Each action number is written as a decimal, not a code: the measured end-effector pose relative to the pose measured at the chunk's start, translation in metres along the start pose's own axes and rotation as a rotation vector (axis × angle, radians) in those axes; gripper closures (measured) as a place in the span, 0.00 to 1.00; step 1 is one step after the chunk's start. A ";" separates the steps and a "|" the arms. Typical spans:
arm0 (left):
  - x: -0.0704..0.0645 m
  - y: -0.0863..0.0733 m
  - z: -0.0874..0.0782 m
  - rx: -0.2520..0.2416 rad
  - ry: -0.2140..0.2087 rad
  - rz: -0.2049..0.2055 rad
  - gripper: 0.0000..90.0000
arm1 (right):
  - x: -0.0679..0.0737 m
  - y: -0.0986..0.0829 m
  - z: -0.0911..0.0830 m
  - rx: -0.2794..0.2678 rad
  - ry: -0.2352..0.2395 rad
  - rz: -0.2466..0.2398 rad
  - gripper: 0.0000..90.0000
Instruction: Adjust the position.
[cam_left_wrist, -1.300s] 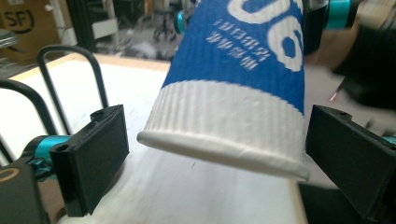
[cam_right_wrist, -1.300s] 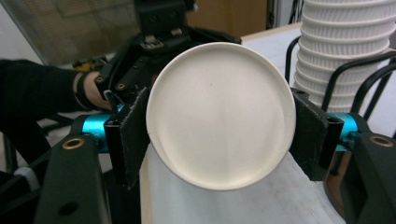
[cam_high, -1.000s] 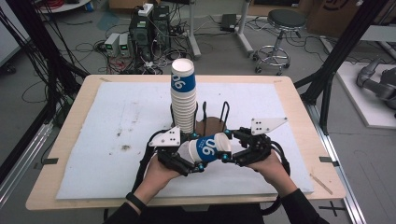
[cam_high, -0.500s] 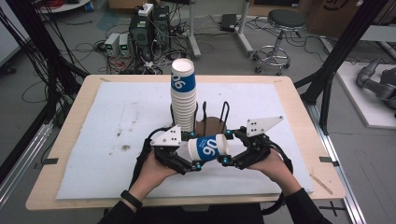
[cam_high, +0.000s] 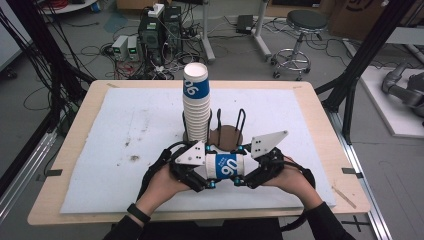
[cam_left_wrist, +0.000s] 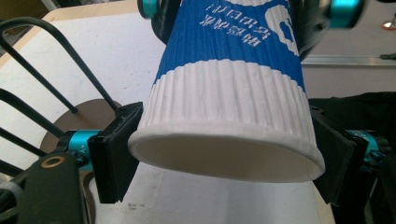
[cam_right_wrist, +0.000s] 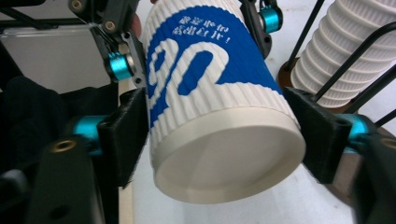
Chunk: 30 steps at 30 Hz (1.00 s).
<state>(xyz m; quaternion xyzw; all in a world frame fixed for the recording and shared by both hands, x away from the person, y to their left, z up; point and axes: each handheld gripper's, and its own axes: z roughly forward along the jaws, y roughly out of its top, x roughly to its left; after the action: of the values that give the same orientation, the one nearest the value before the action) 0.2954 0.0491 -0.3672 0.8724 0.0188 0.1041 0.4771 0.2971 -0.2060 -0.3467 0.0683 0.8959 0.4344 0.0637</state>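
- Right now I have the blue-and-white paper cup (cam_high: 226, 166) lying sideways in the air just above the near part of the white mat (cam_high: 110, 150), held between both tools so neither end can swing.
- My left gripper (cam_high: 200, 180) has its jaws clamped on the cup's rim end; in the left gripper view the black pads (cam_left_wrist: 114, 154) press against both sides of the open mouth (cam_left_wrist: 224, 156), which faces that camera.
- My right gripper (cam_high: 245, 180) is closed on the opposite end; in the right gripper view the cup's flat base (cam_right_wrist: 229, 161) sits squeezed between the pads (cam_right_wrist: 128, 135).
- Gripping both ends like this, I judge, lets me pull or twist, likely to part a nested cup or turn it for stacking.
- Just beyond, the wire rack (cam_high: 227, 127) stands on its brown base, one slot open and near the cup.
- Beside it the tall stack of cups (cam_high: 196, 107) rises upright in the other slot, kept from toppling by the wire loops.
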 end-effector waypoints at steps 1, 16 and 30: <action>0.000 0.000 0.000 -0.003 0.000 -0.001 0.23 | 0.000 0.000 0.000 0.000 0.000 0.000 0.29; 0.015 -0.019 -0.007 -0.389 -0.119 -0.254 0.08 | -0.014 -0.018 -0.013 -0.261 0.110 0.117 0.33; 0.014 -0.010 -0.013 -0.295 -0.124 -0.192 0.22 | -0.012 -0.017 -0.011 -0.230 0.127 0.097 0.33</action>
<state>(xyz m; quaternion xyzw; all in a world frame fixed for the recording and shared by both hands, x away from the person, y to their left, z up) 0.3076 0.0669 -0.3662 0.7918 0.0569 0.0058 0.6081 0.3058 -0.2268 -0.3528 0.0764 0.8381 0.5401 -0.0067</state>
